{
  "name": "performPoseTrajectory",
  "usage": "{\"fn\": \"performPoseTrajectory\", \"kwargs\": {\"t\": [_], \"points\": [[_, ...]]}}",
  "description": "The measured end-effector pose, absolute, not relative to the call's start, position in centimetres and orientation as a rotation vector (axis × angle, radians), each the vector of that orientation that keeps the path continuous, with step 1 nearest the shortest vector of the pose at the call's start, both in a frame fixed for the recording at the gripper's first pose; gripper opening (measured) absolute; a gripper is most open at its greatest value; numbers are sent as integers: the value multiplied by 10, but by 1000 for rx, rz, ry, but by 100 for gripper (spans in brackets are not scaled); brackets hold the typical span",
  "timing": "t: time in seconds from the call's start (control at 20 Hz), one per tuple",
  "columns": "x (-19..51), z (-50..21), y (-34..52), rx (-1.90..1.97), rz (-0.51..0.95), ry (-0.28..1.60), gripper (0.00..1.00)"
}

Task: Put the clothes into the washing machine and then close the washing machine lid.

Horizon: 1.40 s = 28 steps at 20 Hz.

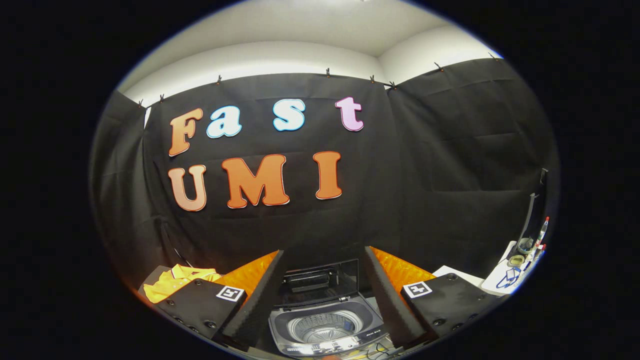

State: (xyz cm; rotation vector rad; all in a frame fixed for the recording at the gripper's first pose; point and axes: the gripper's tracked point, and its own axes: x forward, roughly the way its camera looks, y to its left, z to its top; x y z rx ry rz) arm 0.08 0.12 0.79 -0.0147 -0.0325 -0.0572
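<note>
A small top-loading washing machine [325,325] stands between my two fingers and just ahead of them, its round drum bare and its dark lid [320,282] standing upright at the back. A yellow garment [175,282] lies crumpled on the surface beyond my left finger, to the left of the machine. My gripper [320,300] is open wide, one finger [252,300] on each side of the machine, with nothing held between them.
To the right, beyond my right finger, lies a white sheet [505,275] with small items on it, and pens and a dark stand [532,230] rise at its far end. The black cloth wall hangs close behind the machine.
</note>
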Motion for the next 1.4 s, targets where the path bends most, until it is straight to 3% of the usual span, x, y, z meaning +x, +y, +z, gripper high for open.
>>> {"fn": "performPoseTrajectory", "kwargs": {"t": [0.5,1.1,1.4], "points": [[8,-9,62,-29,41,2,100],[12,-82,267,-64,395,165,100],[15,-134,334,-71,464,285,100]]}}
